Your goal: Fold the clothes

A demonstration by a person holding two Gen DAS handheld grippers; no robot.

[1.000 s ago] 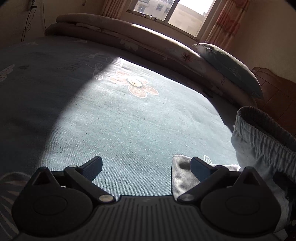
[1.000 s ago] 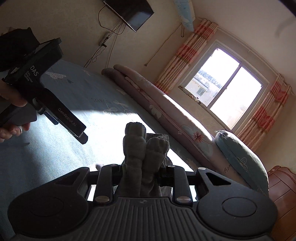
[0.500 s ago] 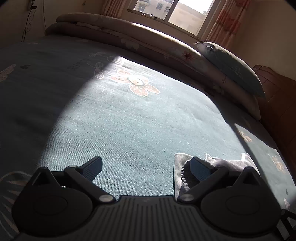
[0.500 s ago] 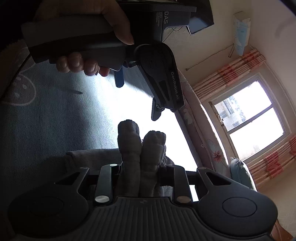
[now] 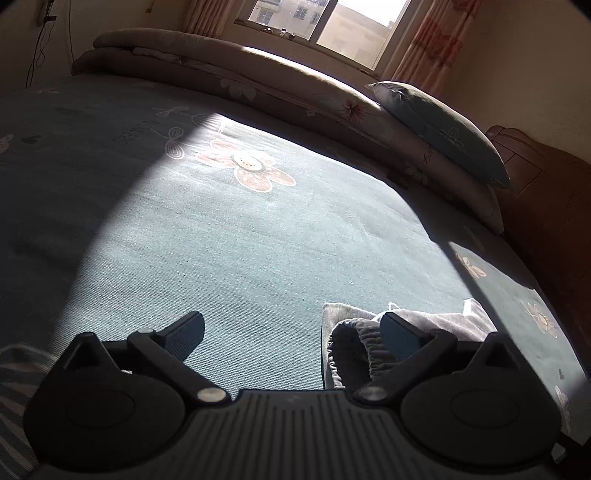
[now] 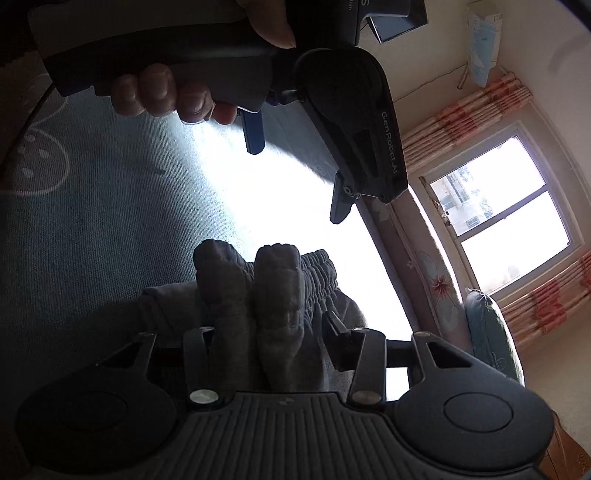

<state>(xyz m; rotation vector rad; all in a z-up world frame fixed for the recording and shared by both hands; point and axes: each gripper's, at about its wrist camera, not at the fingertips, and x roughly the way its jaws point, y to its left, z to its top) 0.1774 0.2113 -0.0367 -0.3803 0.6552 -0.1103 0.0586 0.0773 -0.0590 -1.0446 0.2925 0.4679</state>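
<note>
A grey garment point(image 5: 351, 354) with an elastic waistband lies on the teal bed sheet point(image 5: 258, 240), low and right in the left wrist view. My left gripper point(image 5: 291, 332) is open just above the sheet, and its right finger point(image 5: 399, 332) overlaps the waistband. In the right wrist view, my right gripper point(image 6: 273, 332) is shut on a bunched double fold of the garment point(image 6: 251, 295), which stands up between the jaws. The rest of the cloth spreads onto the bed beyond. The left gripper point(image 6: 297, 171) hangs open above it, held by a hand point(image 6: 166, 92).
A rolled floral quilt point(image 5: 221, 66) and a pillow point(image 5: 443, 129) lie along the far side under the window point(image 5: 332, 22). A wooden headboard point(image 5: 546, 184) stands at the right. Striped cloth point(image 5: 14, 369) shows at the lower left. A wall screen point(image 6: 395, 18) hangs above.
The right gripper brought the garment down beside the left gripper. The waistband went from hanging at the right to lying on the sheet. The right jaws look slightly wider.
</note>
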